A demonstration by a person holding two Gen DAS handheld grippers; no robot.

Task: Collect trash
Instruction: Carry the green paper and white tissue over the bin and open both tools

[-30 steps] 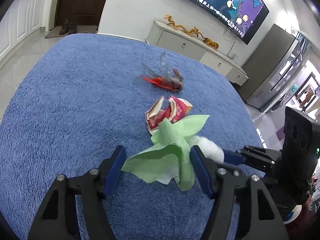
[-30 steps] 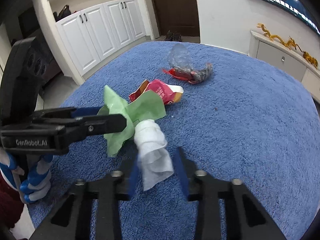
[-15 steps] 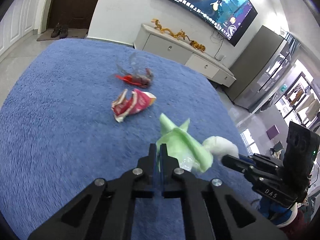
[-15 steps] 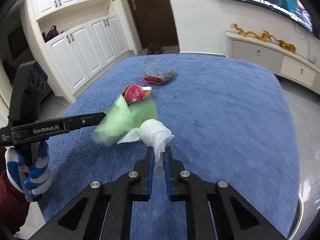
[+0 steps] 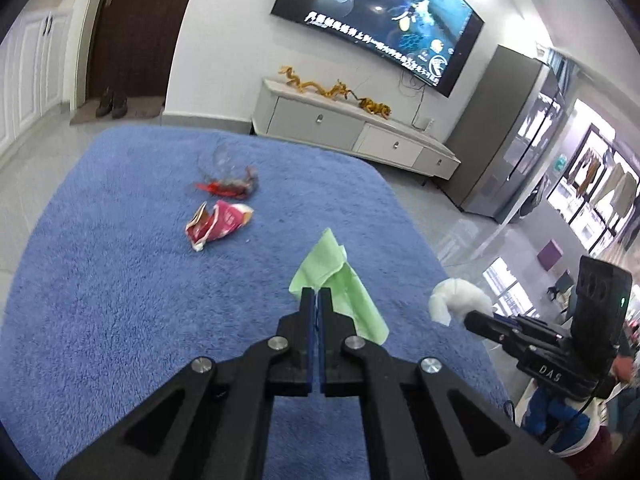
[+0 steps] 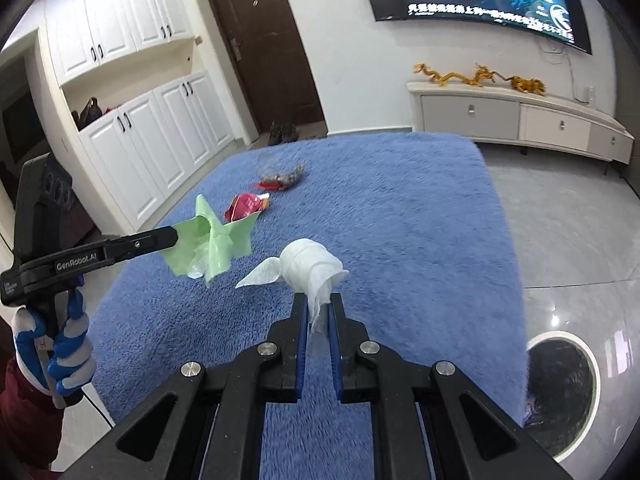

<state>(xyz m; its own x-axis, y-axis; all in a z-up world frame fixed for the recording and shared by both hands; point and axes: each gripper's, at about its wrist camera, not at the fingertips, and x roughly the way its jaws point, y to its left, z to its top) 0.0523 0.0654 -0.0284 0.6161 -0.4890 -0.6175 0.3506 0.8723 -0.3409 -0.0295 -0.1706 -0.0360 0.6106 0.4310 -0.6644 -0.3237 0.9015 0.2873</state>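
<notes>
The right claw (image 6: 318, 312) pinches the white tissue (image 6: 312, 266); the left claw (image 5: 318, 300) is clamped on the green paper (image 5: 338, 280), both lifted over the blue rug (image 6: 400, 220). The round bin (image 6: 560, 392), probably the drop point, sits low on the right, nearest the right claw.

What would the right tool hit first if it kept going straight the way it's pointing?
Probably the blue rug. The right tool, shut on the white tissue, points down at bare rug, right of the wrappers; depth is unclear.

Snack packet (image 5: 218, 224) lies on rug (image 5: 100, 300) (before plastic wrapper (image 5: 230, 184)).
</notes>
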